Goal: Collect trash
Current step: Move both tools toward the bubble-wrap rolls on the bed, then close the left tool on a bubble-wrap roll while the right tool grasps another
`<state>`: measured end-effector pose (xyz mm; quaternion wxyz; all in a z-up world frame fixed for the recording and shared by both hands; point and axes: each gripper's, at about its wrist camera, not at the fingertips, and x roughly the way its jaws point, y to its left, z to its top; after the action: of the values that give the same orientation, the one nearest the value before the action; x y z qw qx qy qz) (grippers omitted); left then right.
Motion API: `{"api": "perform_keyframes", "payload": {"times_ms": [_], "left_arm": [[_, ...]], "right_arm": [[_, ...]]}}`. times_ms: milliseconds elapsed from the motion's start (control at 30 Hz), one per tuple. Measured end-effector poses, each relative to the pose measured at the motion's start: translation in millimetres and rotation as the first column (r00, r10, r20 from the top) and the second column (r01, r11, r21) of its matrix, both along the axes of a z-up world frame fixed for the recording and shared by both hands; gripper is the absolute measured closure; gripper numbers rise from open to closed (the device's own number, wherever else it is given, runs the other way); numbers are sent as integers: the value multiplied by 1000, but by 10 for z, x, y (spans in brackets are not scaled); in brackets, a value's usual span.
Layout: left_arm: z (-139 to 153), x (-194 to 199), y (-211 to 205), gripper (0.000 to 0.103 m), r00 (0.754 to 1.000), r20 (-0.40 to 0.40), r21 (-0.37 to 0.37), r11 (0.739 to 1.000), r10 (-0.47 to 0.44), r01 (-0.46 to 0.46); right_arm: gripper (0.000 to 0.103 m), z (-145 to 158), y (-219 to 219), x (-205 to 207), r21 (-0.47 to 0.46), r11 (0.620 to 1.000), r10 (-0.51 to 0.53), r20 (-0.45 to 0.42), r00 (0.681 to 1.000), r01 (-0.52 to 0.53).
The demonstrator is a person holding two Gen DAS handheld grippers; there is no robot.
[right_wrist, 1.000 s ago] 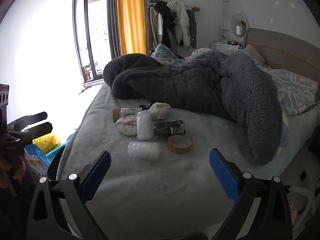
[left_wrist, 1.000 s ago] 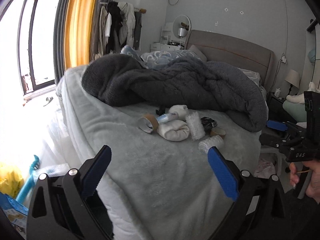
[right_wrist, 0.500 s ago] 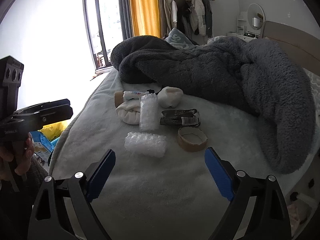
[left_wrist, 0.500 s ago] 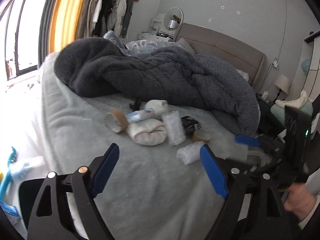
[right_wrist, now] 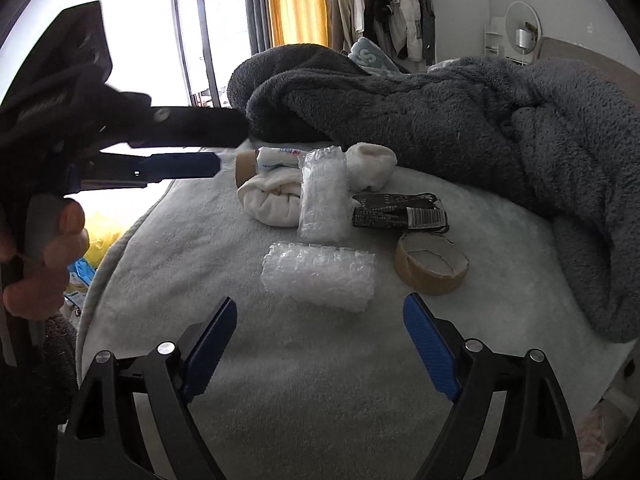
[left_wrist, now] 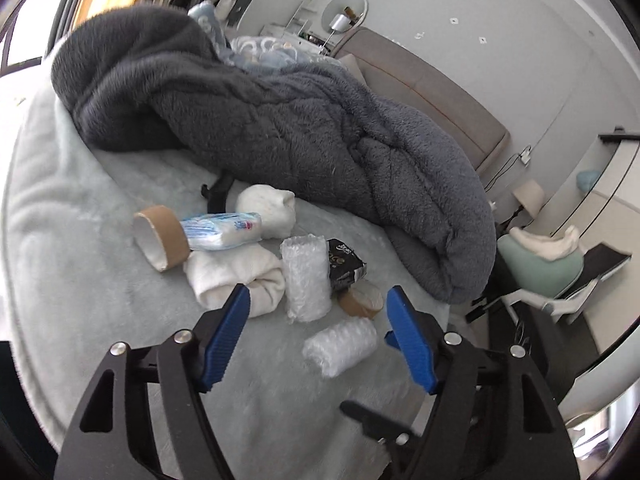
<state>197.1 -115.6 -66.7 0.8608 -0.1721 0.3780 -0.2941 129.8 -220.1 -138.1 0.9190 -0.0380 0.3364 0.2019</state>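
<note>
Your right gripper (right_wrist: pixel 320 344) and left gripper (left_wrist: pixel 318 340) both gape wide, empty. Bubble-wrap roll (right_wrist: pixel 318 276) lies just ahead between your right jaws; tape ring (right_wrist: pixel 432 266) beside it, grey blanket (right_wrist: pixel 480 120) beyond, on the pale bed (right_wrist: pixel 320 400).

- Bed (right_wrist: pixel 320 380), covered in a pale fleece sheet.
- Dark grey blanket (right_wrist: pixel 460 120) heaped across it.
- Two bubble-wrap rolls (right_wrist: pixel 318 276), tape roll (right_wrist: pixel 432 268), black wrapper (right_wrist: pixel 400 212), white socks (right_wrist: pixel 272 204), cardboard tube (left_wrist: pixel 160 238), tissue pack (left_wrist: pixel 222 230).

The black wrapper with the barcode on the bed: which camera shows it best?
The right wrist view. There the black wrapper lies fully exposed, with its white barcode label facing the camera. In the left wrist view the wrapper is partly hidden behind the bubble wrap roll, and no barcode shows.
</note>
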Motion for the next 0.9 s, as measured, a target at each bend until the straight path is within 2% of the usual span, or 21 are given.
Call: {"api": "perform_keyframes", "payload": {"times_ms": [267,467,567,800,900], "left_arm": [[-71,234,-153,36,999,-24,14,999,-37,37],[-117,393,-225,39,998,-44,0,999,-52,52],[-164,483,-264,41,996,-61,1,998,-63,63],[-254,610,-288,50,991,-113,-19,997,-73,71],[-272,627,-304,59,990,-119,-8,997,-72,71]], "right_arm": [[21,-106,21,100,4,1000,-11,-14,1000,11],[27,-61,34,217,35,999,-32,-12,999,33],[35,-98,81,260,22,999,-37,-20,999,38],[40,-112,171,290,1,999,-32,-33,999,32],[41,-101,172,289,-1,1000,-29,-31,999,29]]}}
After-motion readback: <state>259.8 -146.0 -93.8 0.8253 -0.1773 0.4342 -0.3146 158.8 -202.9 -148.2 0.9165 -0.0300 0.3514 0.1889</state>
